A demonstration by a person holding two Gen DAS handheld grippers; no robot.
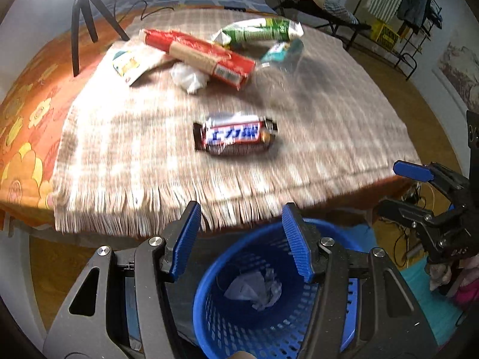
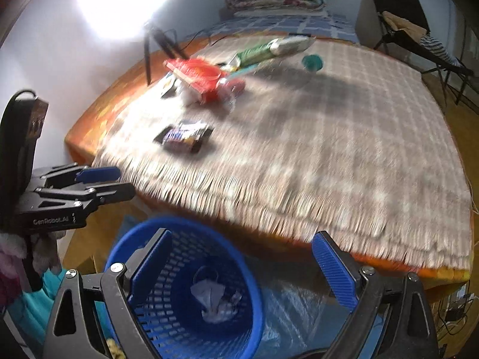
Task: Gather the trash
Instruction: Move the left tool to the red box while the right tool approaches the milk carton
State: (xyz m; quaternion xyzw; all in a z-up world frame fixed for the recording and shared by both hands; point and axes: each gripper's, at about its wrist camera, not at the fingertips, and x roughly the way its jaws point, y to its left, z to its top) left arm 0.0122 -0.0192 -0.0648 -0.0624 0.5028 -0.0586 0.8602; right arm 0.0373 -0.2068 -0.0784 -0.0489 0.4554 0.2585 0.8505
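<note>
A candy bar wrapper (image 1: 235, 135) lies on the checked blanket (image 1: 125, 149) near its fringed front edge; it also shows in the right wrist view (image 2: 184, 137). Behind it lie a red box (image 1: 203, 55), a green packet (image 1: 259, 31), a white wad (image 1: 188, 77) and a clear plastic bottle (image 1: 278, 68). A blue basket (image 1: 239, 323) on the floor below the edge holds crumpled paper (image 1: 254, 288). My left gripper (image 1: 242, 227) is open and empty above the basket. My right gripper (image 2: 239, 257) is open and empty, over the basket's (image 2: 185, 299) right side.
A black tripod (image 1: 82, 21) stands on the orange floral sheet at the back left under a bright lamp. A folding chair (image 1: 317, 9) and a drying rack stand at the right. Folded bedding lies at the far end. Blue plastic sheet (image 2: 293, 308) lies beside the basket.
</note>
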